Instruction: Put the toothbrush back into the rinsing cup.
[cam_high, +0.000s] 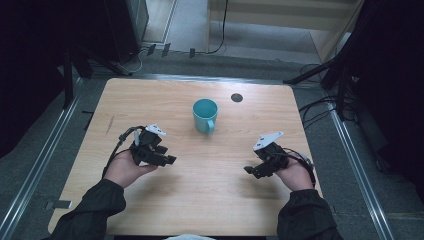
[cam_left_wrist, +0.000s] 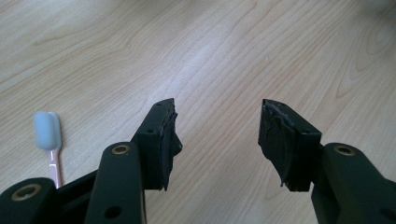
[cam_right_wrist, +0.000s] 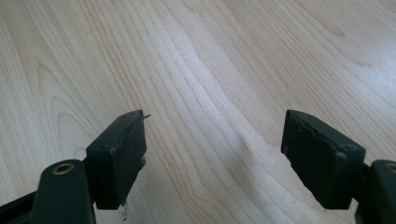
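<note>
A teal mug (cam_high: 205, 115) stands upright at the middle of the wooden table (cam_high: 150, 100), its handle turned toward the person. My left gripper (cam_high: 167, 156) hovers low over the table at the near left, well short of the mug. Its jaws (cam_left_wrist: 217, 126) are open over bare wood. A toothbrush (cam_left_wrist: 48, 133) with a pale blue head and a pink handle lies flat on the table just left of the left jaw, outside it. My right gripper (cam_high: 251, 171) is at the near right, and it stands open (cam_right_wrist: 215, 135) with only wood grain between the jaws.
A small dark round disc (cam_high: 237, 97) sits in the tabletop behind and right of the mug. Black stand legs (cam_high: 320, 70) and cables (cam_high: 320, 107) lie on the floor around the far corners. Metal rails (cam_high: 45, 155) run along both sides of the table.
</note>
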